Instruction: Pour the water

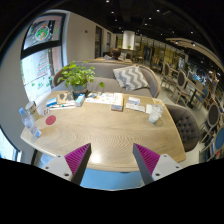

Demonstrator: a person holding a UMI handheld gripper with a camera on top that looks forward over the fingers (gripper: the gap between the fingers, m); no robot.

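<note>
the gripper (112, 160) hangs back from the near edge of the wooden bench (100, 130), fingers spread wide and holding nothing; the water bottles (29, 121) stand at the bench's left end, well apart from the fingers; a glass (154, 115) sits near the right end, and a potted plant (76, 78) and papers (102, 99) lie along the far side; nothing is gripped yet, so the reach comes first; to do it well, i'd swing left, come in level with a bottle's middle, keep the fingers wide until it stands between them, then close squarely; which bottle holds water is too small to tell.
</note>
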